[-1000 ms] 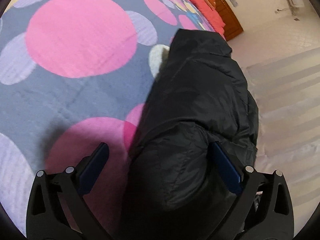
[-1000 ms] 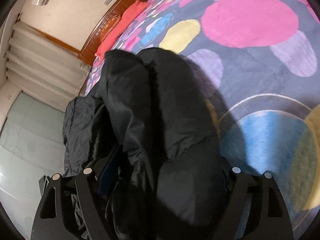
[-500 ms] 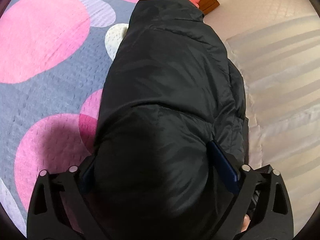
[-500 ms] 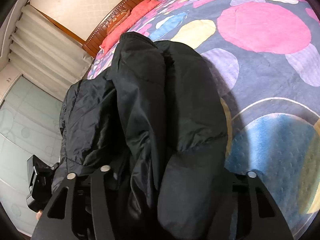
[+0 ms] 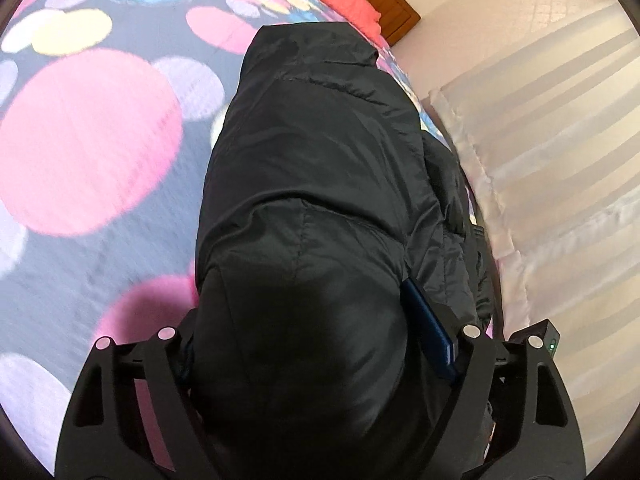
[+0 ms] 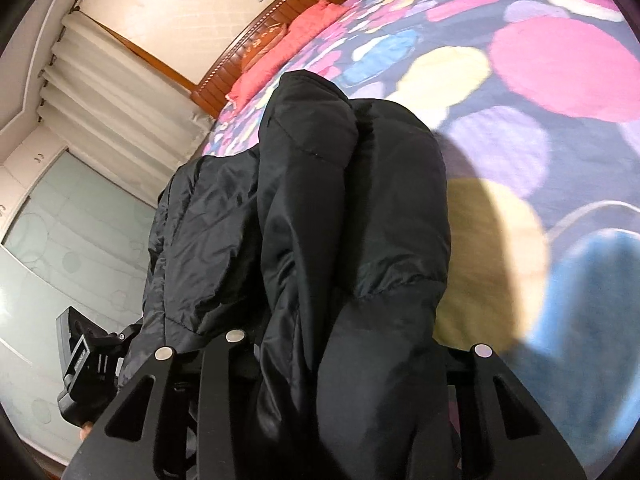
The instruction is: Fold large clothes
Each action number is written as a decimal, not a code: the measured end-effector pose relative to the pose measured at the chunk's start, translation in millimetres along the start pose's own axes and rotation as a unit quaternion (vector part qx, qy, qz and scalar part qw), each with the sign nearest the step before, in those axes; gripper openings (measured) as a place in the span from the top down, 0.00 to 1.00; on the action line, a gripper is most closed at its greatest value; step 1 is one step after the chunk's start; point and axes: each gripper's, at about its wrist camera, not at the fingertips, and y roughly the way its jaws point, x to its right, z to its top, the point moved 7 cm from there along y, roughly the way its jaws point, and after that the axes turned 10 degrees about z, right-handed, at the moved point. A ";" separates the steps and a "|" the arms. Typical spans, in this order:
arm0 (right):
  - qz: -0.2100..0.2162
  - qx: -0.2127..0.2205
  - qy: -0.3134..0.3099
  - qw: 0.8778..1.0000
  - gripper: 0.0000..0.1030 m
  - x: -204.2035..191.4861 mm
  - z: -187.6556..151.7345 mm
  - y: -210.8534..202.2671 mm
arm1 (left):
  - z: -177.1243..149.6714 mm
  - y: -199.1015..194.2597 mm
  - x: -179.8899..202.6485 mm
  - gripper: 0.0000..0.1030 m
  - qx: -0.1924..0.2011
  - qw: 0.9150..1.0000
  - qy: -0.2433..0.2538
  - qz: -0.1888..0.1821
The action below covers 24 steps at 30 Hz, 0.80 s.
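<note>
Both hand-held grippers are buried in fabric: our left hand-held gripper has the black puffer jacket bunched between its fingers, one blue pad showing against the cloth, so we read it as clamped on the jacket. Our right hand-held gripper is swallowed by the same padding, jaws wide around a thick wad; whether it is truly pinching, we cannot tell. Outward from there, the jacket runs in a long doubled roll along the edge of the bed, on the spotted bedspread, with one loose panel hanging over the side toward the curtains. Beyond it, red pillows and the wooden headboard. The risk, as we judge it: slick, puffy cloth can squirt out of a shallow grip, and that overhanging panel could drag the roll off the bed.
</note>
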 end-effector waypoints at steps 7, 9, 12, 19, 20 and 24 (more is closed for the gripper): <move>0.028 -0.017 -0.009 0.999 0.65 -27.6 20.5 59.9 | 45.3 -9.7 -33.8 0.21 0.025 0.999 -0.014 0.020; 0.034 -0.020 -0.010 0.999 0.65 -32.4 27.0 74.8 | 58.3 -9.1 -44.7 0.21 0.030 0.999 -0.017 0.025; 0.039 -0.024 -0.016 0.999 0.65 -40.2 36.5 97.1 | 78.8 -7.8 -59.0 0.21 0.035 0.999 -0.022 0.031; 0.037 -0.030 -0.017 0.999 0.65 -42.0 47.9 127.3 | 102.6 12.1 -69.2 0.21 0.043 0.998 -0.023 0.043; 0.033 -0.032 -0.016 0.999 0.65 -41.2 50.0 130.7 | 103.0 15.2 -70.1 0.21 0.044 0.998 -0.021 0.046; 0.028 -0.034 -0.006 0.999 0.65 -29.6 50.1 133.3 | 96.4 27.2 -54.7 0.20 0.050 0.997 -0.012 0.057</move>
